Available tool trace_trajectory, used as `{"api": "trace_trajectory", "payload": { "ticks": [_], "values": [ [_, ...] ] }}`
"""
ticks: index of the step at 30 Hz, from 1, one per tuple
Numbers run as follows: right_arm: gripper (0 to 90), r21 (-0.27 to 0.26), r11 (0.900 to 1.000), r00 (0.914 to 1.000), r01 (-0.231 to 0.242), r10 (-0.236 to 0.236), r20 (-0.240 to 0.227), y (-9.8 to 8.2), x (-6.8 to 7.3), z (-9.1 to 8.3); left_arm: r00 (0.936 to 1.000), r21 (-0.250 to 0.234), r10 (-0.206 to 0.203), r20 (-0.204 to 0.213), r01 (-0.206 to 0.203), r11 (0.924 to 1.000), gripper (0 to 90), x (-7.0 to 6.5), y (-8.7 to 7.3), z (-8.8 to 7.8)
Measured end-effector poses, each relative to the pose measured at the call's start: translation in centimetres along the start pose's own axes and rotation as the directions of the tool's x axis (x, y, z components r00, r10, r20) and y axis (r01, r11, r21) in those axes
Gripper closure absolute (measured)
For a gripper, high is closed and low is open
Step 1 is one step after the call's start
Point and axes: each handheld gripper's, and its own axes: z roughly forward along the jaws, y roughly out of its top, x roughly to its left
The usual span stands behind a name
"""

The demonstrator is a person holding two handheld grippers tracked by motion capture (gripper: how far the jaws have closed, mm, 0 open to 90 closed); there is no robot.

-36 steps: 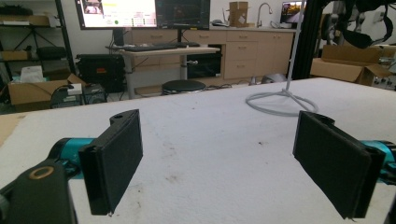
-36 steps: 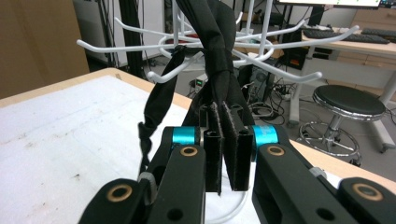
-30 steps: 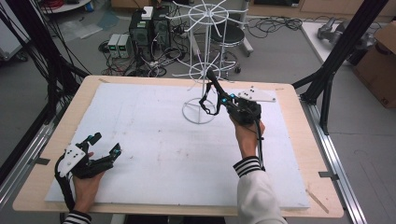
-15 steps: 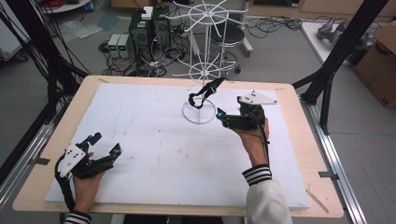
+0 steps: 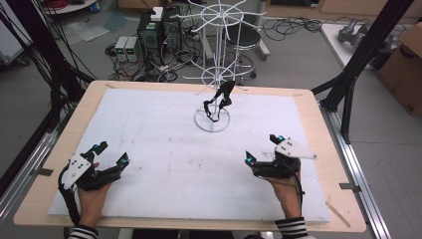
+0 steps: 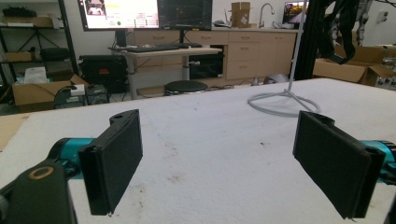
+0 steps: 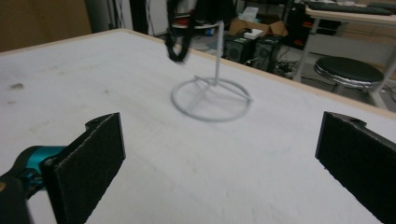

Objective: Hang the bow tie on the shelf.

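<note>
A white wire rack point(image 5: 217, 74) stands on its ring base point(image 5: 212, 119) at the far middle of the white board point(image 5: 164, 149). A black strap-like object point(image 5: 219, 99) hangs from one of its lower arms; the same object point(image 7: 180, 32) dangles above the ring base point(image 7: 211, 99) in the right gripper view. My right gripper point(image 5: 263, 149) rests near the front right of the board, open and empty, well back from the rack. My left gripper point(image 5: 110, 152) lies at the front left, open and empty. The ring base point(image 6: 282, 100) is ahead of it to the right.
The wooden table edge point(image 5: 308, 94) frames the board. Black frame posts point(image 5: 358, 64) rise at the right and left. Computers and cables point(image 5: 149, 35) lie on the floor behind, with a stool point(image 5: 249, 35) beyond the rack and a cardboard box point(image 5: 403, 45) at far right.
My right gripper has let go of the black object, now hanging on the rack, and has drawn back to the front right of the board. The left gripper has stayed put.
</note>
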Motion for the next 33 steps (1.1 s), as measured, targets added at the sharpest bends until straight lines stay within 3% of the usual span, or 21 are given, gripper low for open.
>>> {"api": "trace_trajectory", "payload": {
  "ticks": [4, 7, 14, 17, 24, 33],
  "values": [
    [0.4, -0.044, 0.999, 0.9951, -0.032, 0.036, 0.092, -3.4, -0.1, -1.0, 1.0000, 0.001, 0.002, 0.000, -0.002, 1.0000, 16.2, 0.0, 0.0, 0.0],
    [0.4, -0.112, 0.992, 0.9876, -0.057, 0.073, 0.139, -5.0, -0.2, -1.6, 1.0000, 0.000, 0.002, 0.001, -0.002, 1.0000, 16.2, 0.0, 0.0, 0.0],
    [0.4, -0.165, 0.986, 0.9753, -0.024, 0.059, 0.213, -6.1, -0.3, -2.0, 1.0000, -0.005, 0.001, -0.001, -0.001, 1.0000, 16.1, 0.0, 0.0, -0.1],
    [0.4, -0.189, 0.982, 0.9702, -0.029, 0.073, 0.231, -6.2, -0.3, -2.2, 1.0000, -0.007, 0.001, -0.002, -0.001, 1.0000, 16.2, 0.0, 0.0, -0.1],
    [0.4, -0.262, 0.964, 0.9679, -0.036, 0.099, 0.231, -6.7, -0.4, -2.8, 1.0000, -0.011, -0.001, -0.001, 0.001, 0.9999, 16.1, 0.0, 0.0, -0.1],
    [0.5, -0.260, 0.965, 0.9683, -0.043, 0.104, 0.227, -6.7, -0.4, -2.8, 1.0000, -0.011, -0.001, -0.002, 0.001, 0.9999, 16.1, 0.0, 0.0, -0.1]
  ]
}}
